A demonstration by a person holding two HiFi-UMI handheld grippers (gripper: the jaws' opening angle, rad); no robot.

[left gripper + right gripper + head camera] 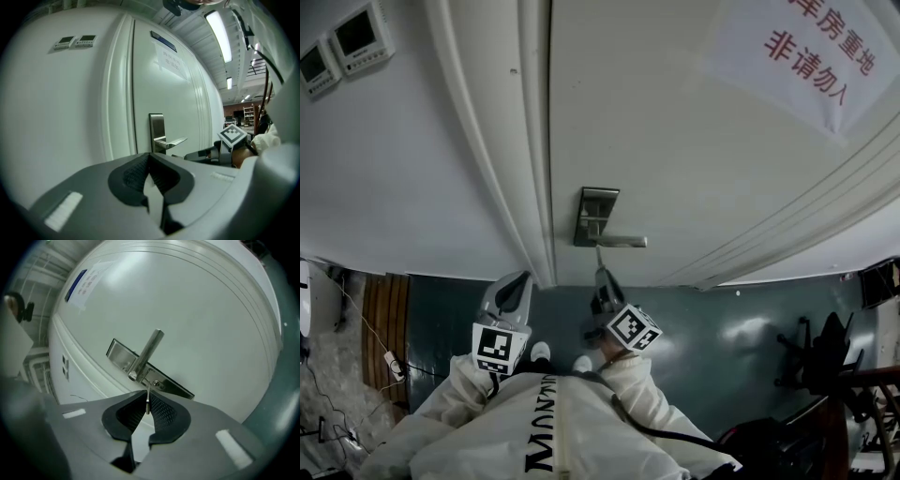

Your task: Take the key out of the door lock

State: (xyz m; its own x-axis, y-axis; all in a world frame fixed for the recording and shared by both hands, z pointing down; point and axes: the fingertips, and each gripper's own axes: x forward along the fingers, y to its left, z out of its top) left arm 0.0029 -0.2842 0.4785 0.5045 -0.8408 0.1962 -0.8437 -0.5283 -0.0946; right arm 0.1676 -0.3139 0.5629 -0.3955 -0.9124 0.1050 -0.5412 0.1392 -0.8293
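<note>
at the door lock [155, 383], right gripper [146, 404] level, tilted, apparently tight on the key [148, 394]

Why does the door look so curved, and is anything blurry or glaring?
Head view: wide lens bows the door, light dim and even. Left gripper view: ceiling lamps glare, edges black. Right gripper view: door bulges like a dome, the key is sharp.

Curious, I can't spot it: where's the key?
The key sits mid-frame in the right gripper view, pinched by the right gripper, just below the door handle.
</note>
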